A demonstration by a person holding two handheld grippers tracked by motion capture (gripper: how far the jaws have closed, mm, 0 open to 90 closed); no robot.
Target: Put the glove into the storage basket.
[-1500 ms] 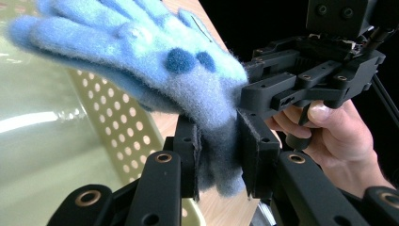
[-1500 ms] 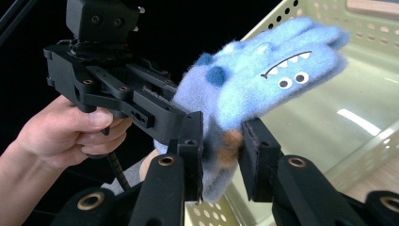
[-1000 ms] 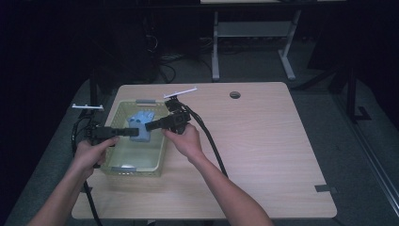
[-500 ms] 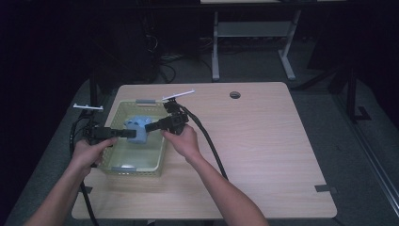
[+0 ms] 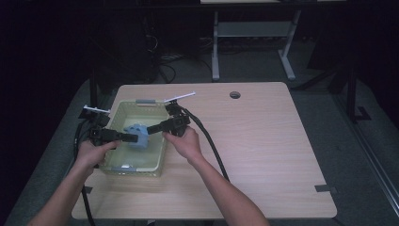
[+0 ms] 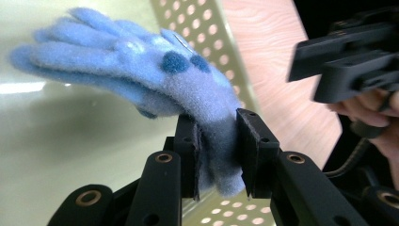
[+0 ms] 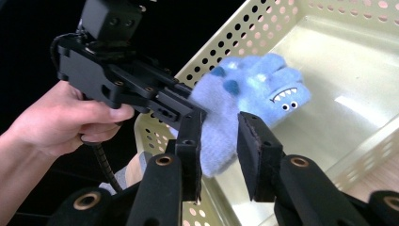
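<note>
Fuzzy blue monster glove (image 7: pixel 249 94) hangs over the perforated yellow basket (image 7: pixel 357 42). The left hand-held gripper (image 7: pixel 188 113) pinches its cuff, and the right hand-held gripper (image 7: pixel 219 155) has its jaws around the cuff too, with a gap at one pad.

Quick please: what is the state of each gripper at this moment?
Left gripper: closed on the cuff of the blue glove, held over the basket.
Right gripper: open, jaws on either side of the cuff, not pressing it.
</note>
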